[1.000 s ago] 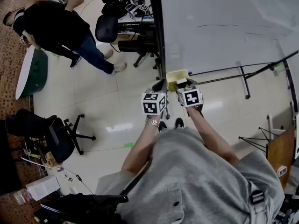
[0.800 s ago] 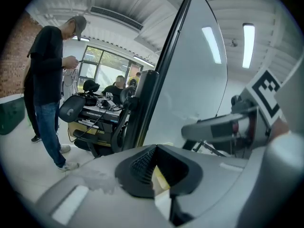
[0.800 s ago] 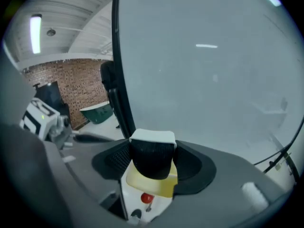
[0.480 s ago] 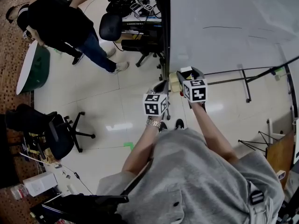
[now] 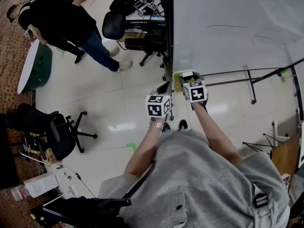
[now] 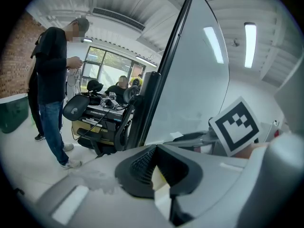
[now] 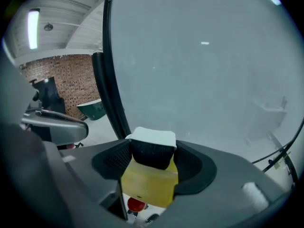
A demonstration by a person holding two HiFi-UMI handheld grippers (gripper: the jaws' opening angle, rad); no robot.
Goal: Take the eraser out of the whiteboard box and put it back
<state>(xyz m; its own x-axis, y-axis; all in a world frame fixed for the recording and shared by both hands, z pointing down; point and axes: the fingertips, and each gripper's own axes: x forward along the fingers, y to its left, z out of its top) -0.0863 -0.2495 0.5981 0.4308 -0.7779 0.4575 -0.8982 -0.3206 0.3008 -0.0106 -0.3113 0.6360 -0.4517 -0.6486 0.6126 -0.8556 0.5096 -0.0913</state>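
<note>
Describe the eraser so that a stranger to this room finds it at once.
Find the large whiteboard; at its lower left corner is a yellow box. The eraser is just above that box, clamped in the right gripper; only it has a white top over black felt.
</note>
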